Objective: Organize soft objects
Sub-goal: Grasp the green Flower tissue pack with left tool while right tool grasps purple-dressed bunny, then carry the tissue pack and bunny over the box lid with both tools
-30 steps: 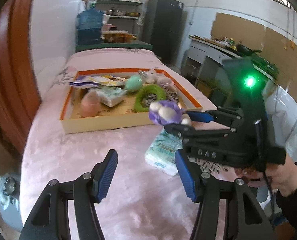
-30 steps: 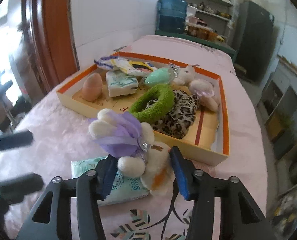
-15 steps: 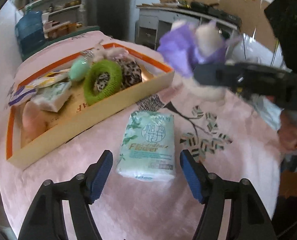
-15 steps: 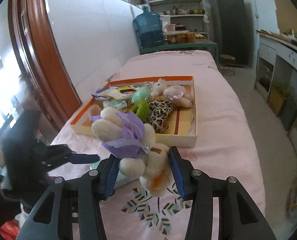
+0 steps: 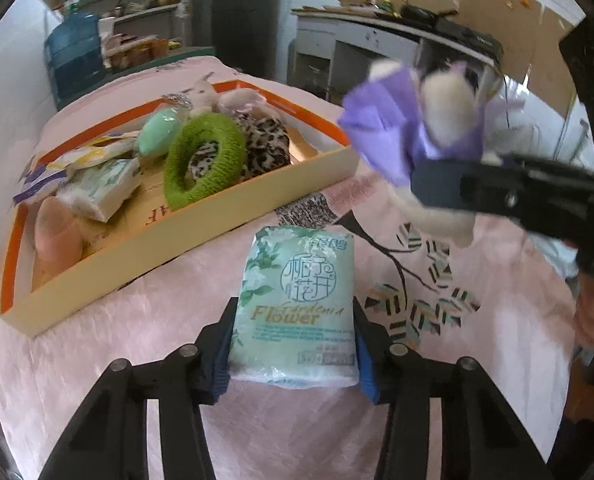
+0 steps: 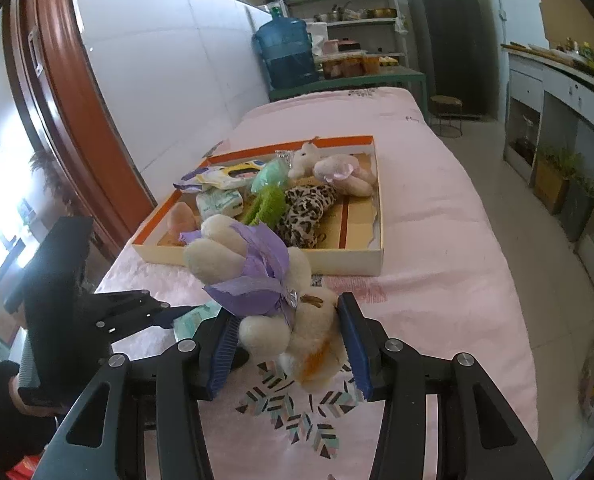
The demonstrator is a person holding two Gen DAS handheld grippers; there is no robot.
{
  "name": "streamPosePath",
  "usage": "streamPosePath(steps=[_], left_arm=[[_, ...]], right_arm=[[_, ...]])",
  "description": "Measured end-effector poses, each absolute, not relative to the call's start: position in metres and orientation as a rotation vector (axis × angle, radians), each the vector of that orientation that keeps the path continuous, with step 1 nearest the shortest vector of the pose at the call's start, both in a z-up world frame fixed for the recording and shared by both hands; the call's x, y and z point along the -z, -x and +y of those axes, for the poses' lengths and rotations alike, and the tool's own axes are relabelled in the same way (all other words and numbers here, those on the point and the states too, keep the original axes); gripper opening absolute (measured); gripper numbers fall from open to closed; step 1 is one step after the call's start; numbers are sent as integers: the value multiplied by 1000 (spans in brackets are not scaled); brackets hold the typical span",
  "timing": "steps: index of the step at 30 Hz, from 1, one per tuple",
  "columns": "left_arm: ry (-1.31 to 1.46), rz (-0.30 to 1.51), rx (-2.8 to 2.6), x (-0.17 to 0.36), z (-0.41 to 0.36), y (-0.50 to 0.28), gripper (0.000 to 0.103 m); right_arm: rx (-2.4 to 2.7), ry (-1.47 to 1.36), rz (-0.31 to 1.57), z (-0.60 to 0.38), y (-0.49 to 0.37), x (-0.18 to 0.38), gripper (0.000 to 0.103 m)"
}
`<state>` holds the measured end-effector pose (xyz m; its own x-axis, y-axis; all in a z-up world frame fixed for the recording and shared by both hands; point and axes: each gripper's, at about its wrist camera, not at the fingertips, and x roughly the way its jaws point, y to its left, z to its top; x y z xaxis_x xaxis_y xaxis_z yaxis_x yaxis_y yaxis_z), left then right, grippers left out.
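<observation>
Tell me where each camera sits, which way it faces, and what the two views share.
Left wrist: on the left tongs, looking down-forward at the tissue pack between its fingers; the right tongs and that hand show at right.
Right wrist: on the right tongs, looking along the pink-covered table at the tray; they clamp the plush toy; the left tongs show at left.
Shared: tray, plush toy, tissue pack, table.
</observation>
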<state>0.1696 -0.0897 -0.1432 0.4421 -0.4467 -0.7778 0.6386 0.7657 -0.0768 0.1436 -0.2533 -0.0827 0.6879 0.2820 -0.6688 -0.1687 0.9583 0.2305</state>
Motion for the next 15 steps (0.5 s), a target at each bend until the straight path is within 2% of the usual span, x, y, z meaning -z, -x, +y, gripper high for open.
streamPosePath(steps=[15], left_arm=[[-38,817,567,100,-44,-152,48]], right_arm=[[-286,-128,757,-238,-147,70,50]])
